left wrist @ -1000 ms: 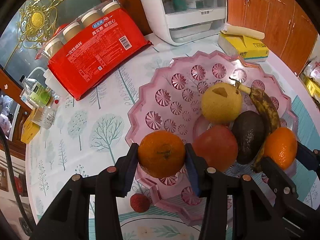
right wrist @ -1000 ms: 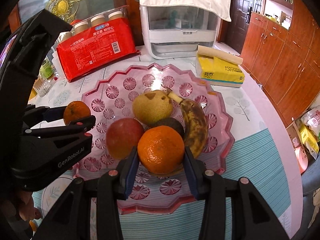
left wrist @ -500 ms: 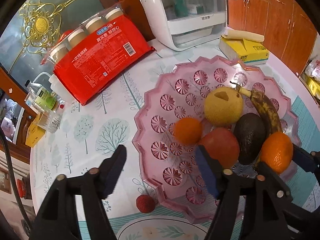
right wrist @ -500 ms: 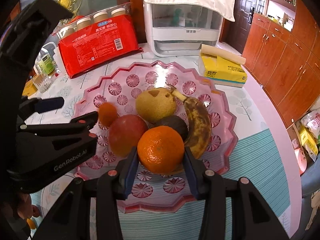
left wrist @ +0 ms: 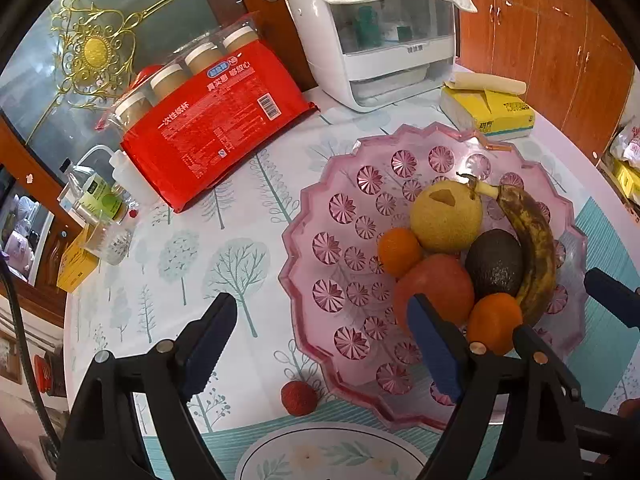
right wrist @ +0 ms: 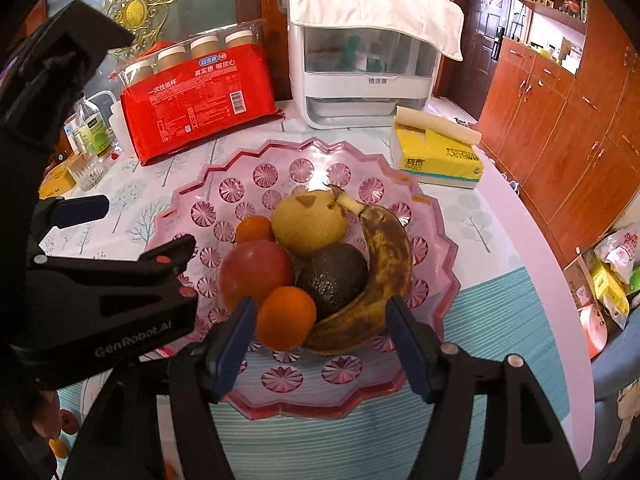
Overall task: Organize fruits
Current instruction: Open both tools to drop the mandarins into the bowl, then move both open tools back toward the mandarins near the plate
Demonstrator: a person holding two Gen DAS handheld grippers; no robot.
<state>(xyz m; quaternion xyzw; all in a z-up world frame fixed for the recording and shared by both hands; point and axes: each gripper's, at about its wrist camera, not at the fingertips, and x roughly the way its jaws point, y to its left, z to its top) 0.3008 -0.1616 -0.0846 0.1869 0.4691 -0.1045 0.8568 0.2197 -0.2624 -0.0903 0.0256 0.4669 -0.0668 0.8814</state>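
the left gripper [left wrist: 320, 340] stands released, its jaws having just been opening, with nothing between them; it hangs over the near-left rim of the pink scalloped plastic fruit tray [left wrist: 352, 184]. the right gripper [right wrist: 324, 338] is also released, its jaws having just been opening; the near small orange [right wrist: 285, 317] sits between them, but the blue pads appear clear of its skin.

fruit location: both oranges lie in the tray. the far small orange [left wrist: 399, 251] rests against the red apple [left wrist: 438, 286] and the yellow round pear [left wrist: 446, 216]. the near orange leans on the apple, the dark avocado [right wrist: 332, 274] and the brown-spotted banana [right wrist: 380, 276]. a small red lychee-like fruit [left wrist: 299, 398] lies on the tree-patterned tablecloth [left wrist: 200, 264], just outside the near-left rim.

hazards:
- the near orange is perched on the pile's edge; a pad brushing it on withdrawal is likely to roll it toward the near rim.
- the heaped fruit is loosely stacked; a nudge to the apple may shift both oranges.
- the small red fruit is round and lies close to the rim; a coarse approach could push it away or catch the tray's edge.
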